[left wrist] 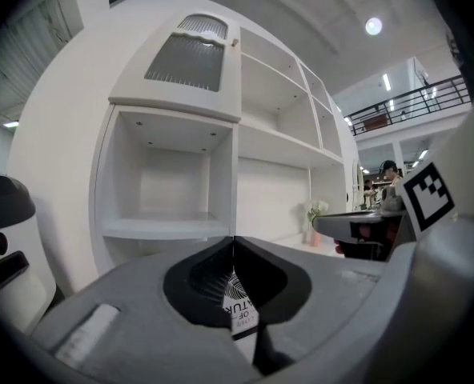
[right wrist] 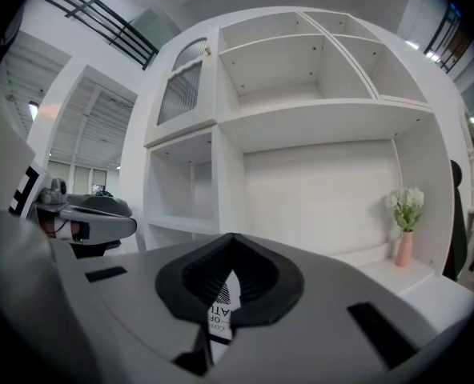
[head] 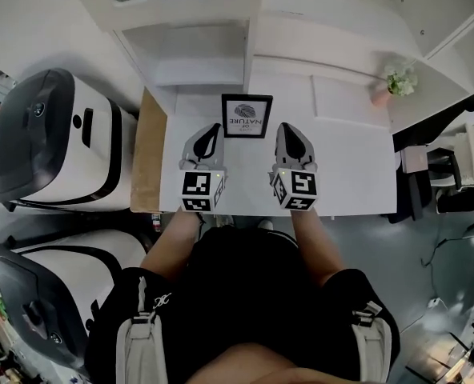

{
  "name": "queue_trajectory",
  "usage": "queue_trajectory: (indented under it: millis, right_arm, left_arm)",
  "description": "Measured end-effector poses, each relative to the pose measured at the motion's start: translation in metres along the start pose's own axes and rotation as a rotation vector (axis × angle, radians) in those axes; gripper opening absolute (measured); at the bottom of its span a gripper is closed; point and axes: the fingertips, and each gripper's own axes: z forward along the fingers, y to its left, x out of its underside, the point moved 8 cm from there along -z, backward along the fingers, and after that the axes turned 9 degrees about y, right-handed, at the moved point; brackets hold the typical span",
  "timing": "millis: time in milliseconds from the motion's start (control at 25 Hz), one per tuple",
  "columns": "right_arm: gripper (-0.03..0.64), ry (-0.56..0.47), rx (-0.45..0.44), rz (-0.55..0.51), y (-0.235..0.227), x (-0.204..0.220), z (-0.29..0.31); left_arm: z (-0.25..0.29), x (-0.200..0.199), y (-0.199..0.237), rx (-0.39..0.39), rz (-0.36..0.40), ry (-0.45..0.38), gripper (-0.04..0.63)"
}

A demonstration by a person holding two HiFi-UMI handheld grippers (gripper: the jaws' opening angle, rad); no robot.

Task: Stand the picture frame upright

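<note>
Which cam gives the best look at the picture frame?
Head view: the whole picture frame shows, black border and print. Both gripper views catch only a sliver of its print past their shut jaws.

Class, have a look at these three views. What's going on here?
A person stands at a white table with a gripper in each hand. The left gripper and the right gripper are both shut and empty, held above the table on either side of a black picture frame. Neither touches the frame. From above, it is hard to tell whether the frame stands or lies flat.
</note>
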Motion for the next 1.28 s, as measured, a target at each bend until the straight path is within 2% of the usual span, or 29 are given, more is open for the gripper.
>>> queue_trajectory:
  millis: [360,560,880,1280]
  right_arm:
    - [-0.002,-0.025,-0.01,0.003,-0.036,-0.016,-0.033]
    - [-0.002,-0.04,0.017,-0.002,-0.051,-0.017,-0.041]
    - [0.0,-0.052,-0.012,-0.009,-0.058,-0.015,-0.048]
    - [0.0,-0.066,-0.044,-0.007,-0.055,-0.014,-0.042]
  left_arm:
    - [-0.017,-0.026,-0.038,-0.053,0.024,-0.037,0.018]
    - [-0.018,-0.032,-0.052,-0.059,0.038,-0.047,0.018]
    - [-0.016,-0.032,-0.067,-0.062,0.047,-0.043,0.018]
    - [-0.015,-0.032,-0.065,-0.072,0.051,-0.034,0.018]
